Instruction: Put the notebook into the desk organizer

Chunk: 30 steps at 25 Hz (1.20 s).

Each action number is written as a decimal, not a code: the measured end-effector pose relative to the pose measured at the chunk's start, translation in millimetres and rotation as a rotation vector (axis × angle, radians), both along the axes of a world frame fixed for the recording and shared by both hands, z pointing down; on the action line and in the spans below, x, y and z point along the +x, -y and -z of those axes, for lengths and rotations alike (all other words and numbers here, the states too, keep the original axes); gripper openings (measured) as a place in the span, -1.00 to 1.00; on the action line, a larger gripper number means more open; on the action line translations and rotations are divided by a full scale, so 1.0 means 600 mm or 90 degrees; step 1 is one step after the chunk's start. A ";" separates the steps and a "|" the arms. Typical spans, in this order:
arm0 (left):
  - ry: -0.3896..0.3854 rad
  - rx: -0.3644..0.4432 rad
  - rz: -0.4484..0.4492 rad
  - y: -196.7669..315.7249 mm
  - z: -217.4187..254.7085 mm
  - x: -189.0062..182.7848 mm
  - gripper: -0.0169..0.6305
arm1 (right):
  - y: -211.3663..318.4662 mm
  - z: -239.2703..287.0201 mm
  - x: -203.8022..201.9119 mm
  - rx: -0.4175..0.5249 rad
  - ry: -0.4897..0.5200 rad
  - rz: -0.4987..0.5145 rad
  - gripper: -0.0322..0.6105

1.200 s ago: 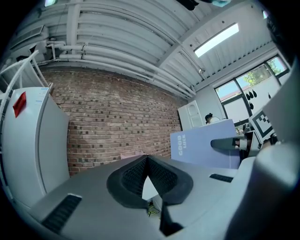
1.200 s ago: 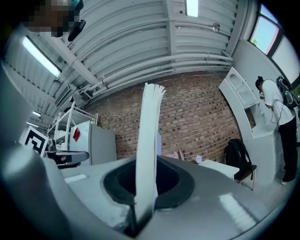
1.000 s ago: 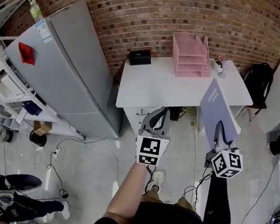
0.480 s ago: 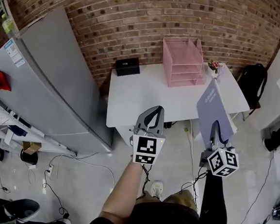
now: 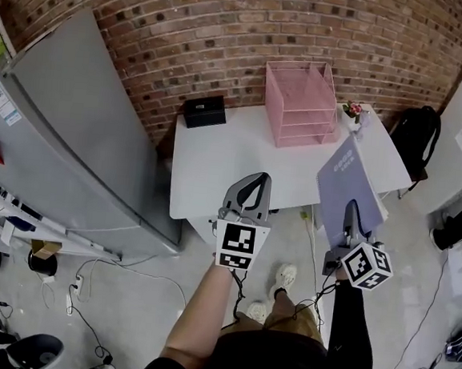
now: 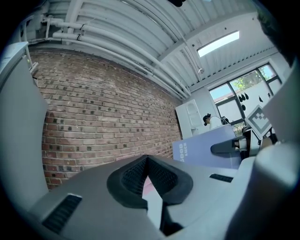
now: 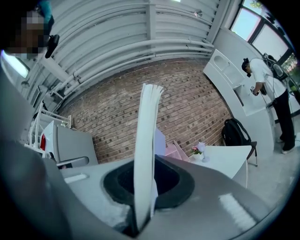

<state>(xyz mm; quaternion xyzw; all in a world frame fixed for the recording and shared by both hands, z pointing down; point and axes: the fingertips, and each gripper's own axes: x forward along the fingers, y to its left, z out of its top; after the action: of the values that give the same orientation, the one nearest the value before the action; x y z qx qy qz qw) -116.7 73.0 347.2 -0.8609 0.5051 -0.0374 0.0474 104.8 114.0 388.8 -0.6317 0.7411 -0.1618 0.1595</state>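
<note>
The notebook (image 5: 345, 190) is in the air, pinched in my right gripper (image 5: 352, 213). It is in front of the right end of the white table (image 5: 233, 164) and is not in the desk organizer (image 5: 300, 101) yet.

The desk organizer is pink and stands at the back of the table, close to the brick wall. It has trays stacked one over the other, with the open side facing me. A small black box (image 5: 204, 111) sits to its left, well apart from it. Its lid is down, so I cannot tell what is in it. A little vase with flowers (image 5: 353, 113) stands just to the right of the organizer.

In the right gripper view the notebook (image 7: 146, 154) stands up on its thin edge, straight up between the jaws, and they press on it from both sides. Its long side runs out ahead of the jaws, toward the table. In the left gripper view its pale purple cover (image 6: 206, 150) faces my left gripper.

My left gripper (image 5: 249, 191) has its jaws pressed together at the tips, with nothing in them. It points at the front edge of the table.
</note>
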 end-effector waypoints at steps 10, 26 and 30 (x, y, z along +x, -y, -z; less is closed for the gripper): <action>-0.003 -0.010 -0.007 0.112 -0.025 0.031 -0.94 | 0.124 -0.047 0.021 -0.015 0.115 0.017 -0.80; 0.014 -0.048 -0.040 0.366 -0.076 0.141 -0.94 | 0.356 -0.142 0.073 -0.013 0.537 0.139 -0.80; 0.019 -0.049 -0.039 0.413 -0.085 0.157 -0.94 | 0.394 -0.161 0.069 -0.002 0.682 0.222 -0.80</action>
<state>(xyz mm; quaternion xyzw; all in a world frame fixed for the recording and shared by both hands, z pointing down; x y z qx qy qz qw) -22.6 -175.1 398.5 -0.8764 0.4761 -0.0684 0.0226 146.5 -122.6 485.3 -0.3295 0.6498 -0.4852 0.4836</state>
